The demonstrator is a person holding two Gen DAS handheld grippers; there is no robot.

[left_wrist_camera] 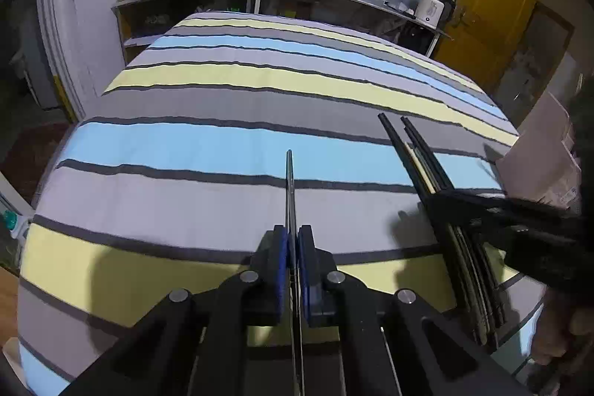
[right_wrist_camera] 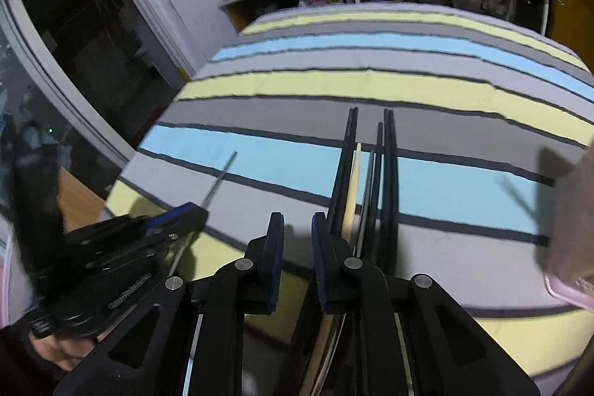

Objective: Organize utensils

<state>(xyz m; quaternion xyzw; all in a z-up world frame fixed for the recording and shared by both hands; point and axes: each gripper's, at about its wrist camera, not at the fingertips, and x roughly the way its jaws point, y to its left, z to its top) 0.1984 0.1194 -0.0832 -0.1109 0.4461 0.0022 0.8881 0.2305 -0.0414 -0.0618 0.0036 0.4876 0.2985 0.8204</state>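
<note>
Steel chopstick (left_wrist_camera: 290,188) clamped in the left gripper (left_wrist_camera: 293,247) points straight ahead over the striped cloth (left_wrist_camera: 185,143); right gripper (right_wrist_camera: 297,240) grips a bundle of chopsticks (right_wrist_camera: 375,180), likewise pointing forward.

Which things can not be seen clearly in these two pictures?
- Bundle of chopsticks, right wrist view: its lower ends are hidden behind the right tool, so the count is unclear.
- Single metal chopstick, left wrist view: the left tool covers its lower end.
- Pink object, right wrist view: blurred, cut by the right edge.
</note>
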